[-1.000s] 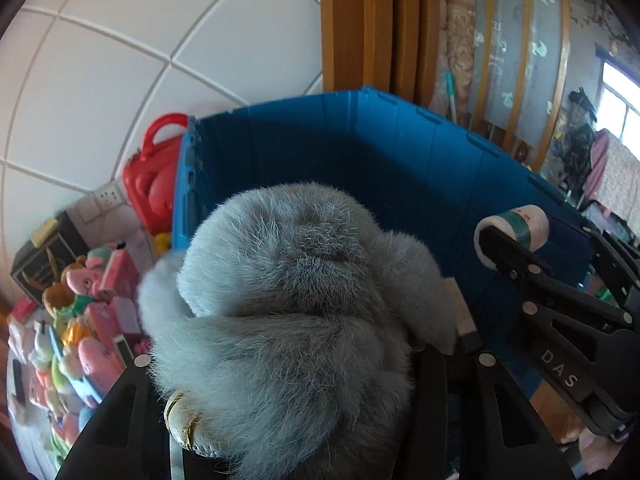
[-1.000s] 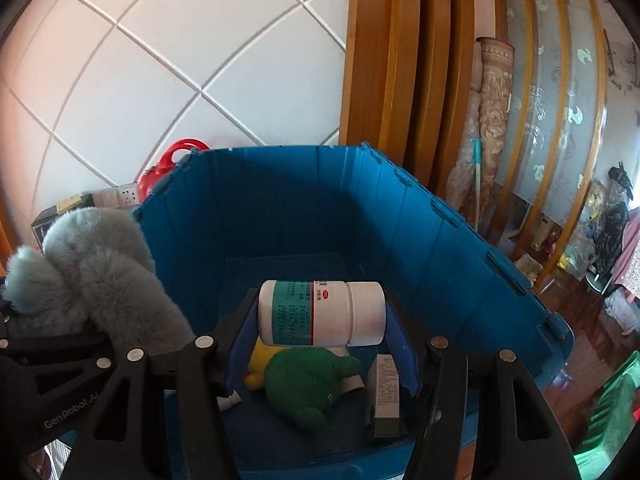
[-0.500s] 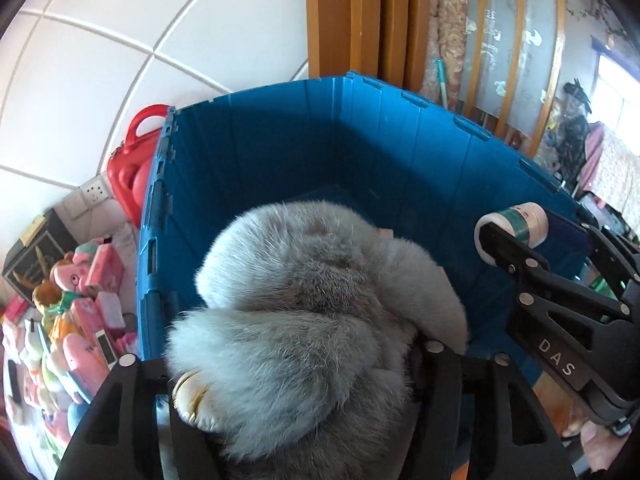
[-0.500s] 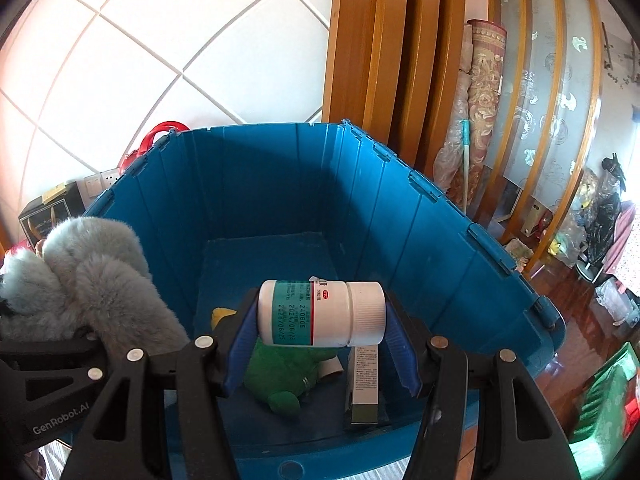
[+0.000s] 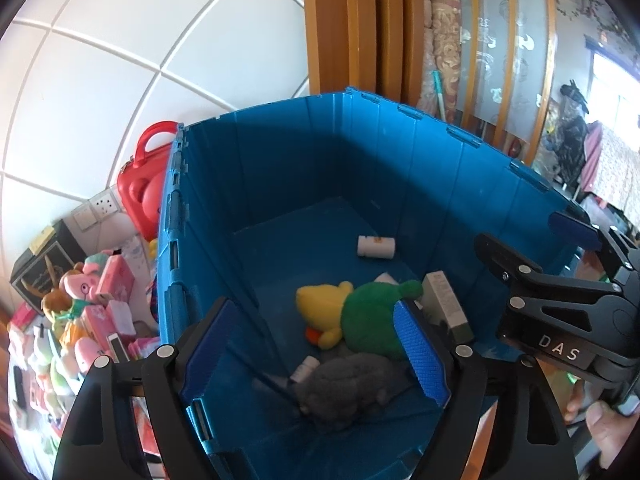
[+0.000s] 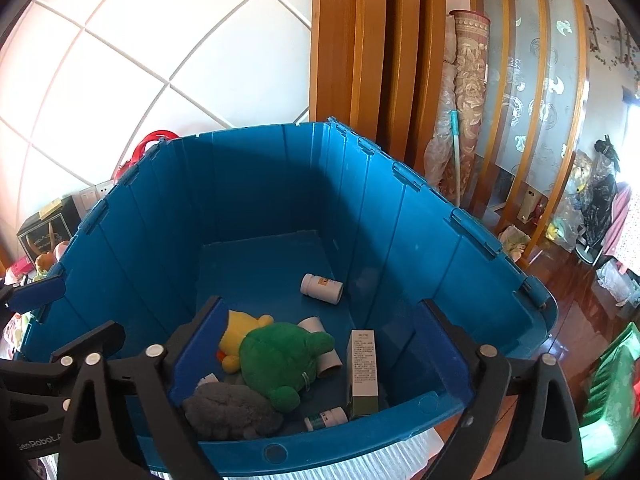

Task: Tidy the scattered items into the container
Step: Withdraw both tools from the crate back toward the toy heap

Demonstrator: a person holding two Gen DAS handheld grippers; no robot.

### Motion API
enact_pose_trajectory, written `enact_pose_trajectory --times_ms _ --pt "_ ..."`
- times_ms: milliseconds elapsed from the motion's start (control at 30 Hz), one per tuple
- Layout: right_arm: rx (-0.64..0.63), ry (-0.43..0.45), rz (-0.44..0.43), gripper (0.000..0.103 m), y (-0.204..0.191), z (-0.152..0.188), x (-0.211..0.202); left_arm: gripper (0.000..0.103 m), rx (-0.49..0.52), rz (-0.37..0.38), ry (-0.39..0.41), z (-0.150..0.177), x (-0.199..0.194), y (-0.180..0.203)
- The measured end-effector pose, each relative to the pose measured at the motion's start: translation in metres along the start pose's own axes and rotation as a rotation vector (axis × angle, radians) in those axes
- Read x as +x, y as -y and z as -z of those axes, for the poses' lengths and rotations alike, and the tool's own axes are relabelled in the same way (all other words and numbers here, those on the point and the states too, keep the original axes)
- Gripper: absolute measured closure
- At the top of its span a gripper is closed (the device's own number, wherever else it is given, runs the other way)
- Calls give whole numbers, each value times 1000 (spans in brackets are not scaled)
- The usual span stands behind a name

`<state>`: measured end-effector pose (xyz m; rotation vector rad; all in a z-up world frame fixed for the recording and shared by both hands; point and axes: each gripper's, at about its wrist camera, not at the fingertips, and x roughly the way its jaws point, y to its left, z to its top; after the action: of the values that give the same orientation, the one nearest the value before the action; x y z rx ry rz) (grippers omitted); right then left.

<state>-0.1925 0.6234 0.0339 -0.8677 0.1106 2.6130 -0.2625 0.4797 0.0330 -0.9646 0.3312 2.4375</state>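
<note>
With both grippers hanging empty over the bin, the left gripper (image 5: pixel 312 348) has its blue-padded jaws spread wide, nothing between them, and the right gripper (image 6: pixel 320 344) is spread wide too, also holding nothing. The big blue plastic storage crate (image 6: pixel 404 216) sits below, open top. Inside on its floor: fluffy grey plush toy (image 6: pixel 228 410) at the near wall, green-and-yellow plush duck (image 6: pixel 280 358) touching it, white cardboard box with dark green end (image 6: pixel 362 372) just beside the duck, a small white bottle with green label (image 6: pixel 326 418) against the near wall, a white pill bottle (image 6: pixel 322 288) lying on its side, well apart from the rest toward the far end, another white cylinder partly under the duck. Outside the crate to the left, a pile of pink boxes and small plush toys (image 5: pixel 92 300) on the worktop, red plastic case with handle (image 5: pixel 146 184) behind them. Likely step: go back left for more scattered items. Risks: left gripper is close to the crate's left wall, swinging out low could clip the rim and shove the crate; the two grippers are near each other, crossing paths could knock them; the pile is dense, so a grab may catch two items or topple neighbours.
</note>
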Motion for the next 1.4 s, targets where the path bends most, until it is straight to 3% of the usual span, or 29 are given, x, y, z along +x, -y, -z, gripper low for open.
enact_pose_trajectory --times_ms 867,1400 --pt "-17 33 -26 0 -23 -2 -9 18 -56 -14 77 10 -28 -34" --pt "-109 53 -122 0 -121 -3 -28 18 -166 -112 91 49 -59 -126"
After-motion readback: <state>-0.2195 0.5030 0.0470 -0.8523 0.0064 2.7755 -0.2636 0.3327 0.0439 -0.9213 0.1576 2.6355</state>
